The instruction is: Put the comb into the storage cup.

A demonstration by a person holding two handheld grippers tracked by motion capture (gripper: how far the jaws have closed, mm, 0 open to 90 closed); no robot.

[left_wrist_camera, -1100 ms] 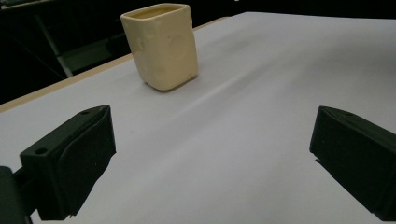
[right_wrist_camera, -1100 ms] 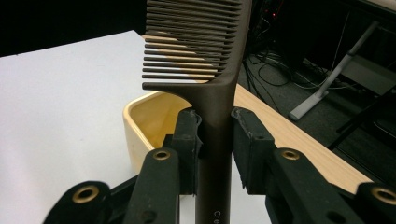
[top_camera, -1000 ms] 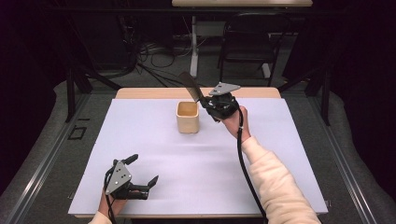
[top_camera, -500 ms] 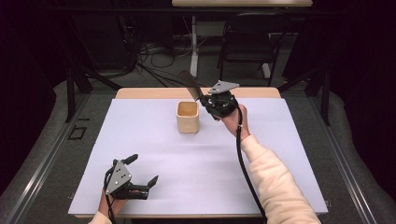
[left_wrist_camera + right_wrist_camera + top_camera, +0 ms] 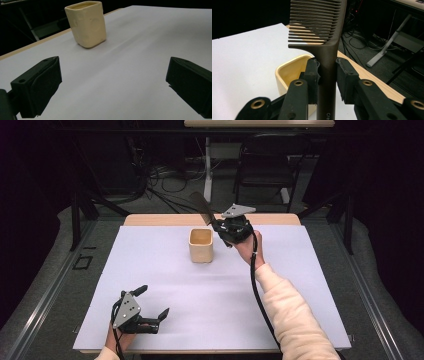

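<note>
Overhead, right hand-held gripper (image 5: 327, 75) clamping a dark ridged plastic comb (image 5: 322, 32), glossy cream square cup (image 5: 201, 245), left hand-held gripper (image 5: 150, 307) released.

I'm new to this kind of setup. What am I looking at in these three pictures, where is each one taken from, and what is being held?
No robot here: a person at a table works a two-jaw hand-held gripper in each hand. The high view looks down from above the person's side. The other two come from cameras riding on the grippers, looking along their black jaws.

On the white table cover stands one thing, a cream square cup, upright and open at the top.

The right hand-held gripper is raised beside and just above the cup. Its jaws are closed on the handle of a dark comb, whose teeth end points up and away from the hand.

The left hand-held gripper sits low near the table's front edge, jaws wide apart with nothing between them; its own view looks across the cover toward the cup.
</note>
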